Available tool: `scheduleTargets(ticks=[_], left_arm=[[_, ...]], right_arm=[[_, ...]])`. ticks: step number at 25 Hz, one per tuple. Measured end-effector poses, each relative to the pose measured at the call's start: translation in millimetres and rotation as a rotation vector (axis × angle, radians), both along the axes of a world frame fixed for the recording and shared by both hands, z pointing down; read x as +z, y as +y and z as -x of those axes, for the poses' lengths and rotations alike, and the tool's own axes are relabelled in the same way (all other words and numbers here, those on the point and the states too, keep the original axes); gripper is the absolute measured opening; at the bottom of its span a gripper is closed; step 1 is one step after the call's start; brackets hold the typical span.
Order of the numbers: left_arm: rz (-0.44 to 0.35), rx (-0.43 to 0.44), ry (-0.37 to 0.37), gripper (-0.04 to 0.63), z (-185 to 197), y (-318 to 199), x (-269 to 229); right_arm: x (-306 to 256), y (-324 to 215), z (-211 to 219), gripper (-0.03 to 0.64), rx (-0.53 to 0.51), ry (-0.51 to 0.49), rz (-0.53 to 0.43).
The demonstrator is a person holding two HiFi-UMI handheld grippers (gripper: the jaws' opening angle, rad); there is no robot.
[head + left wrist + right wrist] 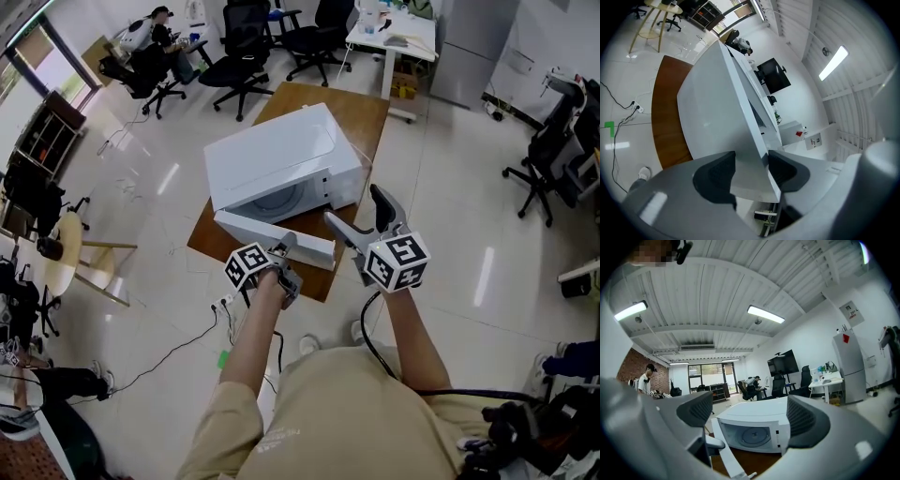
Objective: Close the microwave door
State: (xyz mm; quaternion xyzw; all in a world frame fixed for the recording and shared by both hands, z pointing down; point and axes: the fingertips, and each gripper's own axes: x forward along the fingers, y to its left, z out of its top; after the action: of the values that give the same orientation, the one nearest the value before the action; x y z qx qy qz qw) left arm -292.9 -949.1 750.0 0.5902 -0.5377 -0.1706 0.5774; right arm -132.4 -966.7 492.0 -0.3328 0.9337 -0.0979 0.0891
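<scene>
Microwave door (272, 239) open, swung out from the front of the white microwave (281, 159), which sits on the brown counter (361, 117). Left gripper (751, 171): fingers (715, 176) clamped on the door's edge. Right gripper (750, 413): fingers (806, 420) partly apart, holding nothing, facing the open cavity without touching it. Office chairs (239, 56) beyond the counter.

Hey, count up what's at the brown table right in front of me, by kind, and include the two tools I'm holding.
Microwave, door open: 1
Brown table: 1
Tools: 2 (left tool shut on the door, right tool open and empty)
Total: 4
</scene>
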Motion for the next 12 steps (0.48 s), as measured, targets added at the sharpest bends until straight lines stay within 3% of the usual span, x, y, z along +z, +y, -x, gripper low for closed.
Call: scheduleTargets(ticks=[12], left_arm=[[0.030, -0.068, 0.062, 0.225, -1, -44, 3]], right_arm=[[-2, -5, -16, 0.479, 0.030, -0.017, 0.012]])
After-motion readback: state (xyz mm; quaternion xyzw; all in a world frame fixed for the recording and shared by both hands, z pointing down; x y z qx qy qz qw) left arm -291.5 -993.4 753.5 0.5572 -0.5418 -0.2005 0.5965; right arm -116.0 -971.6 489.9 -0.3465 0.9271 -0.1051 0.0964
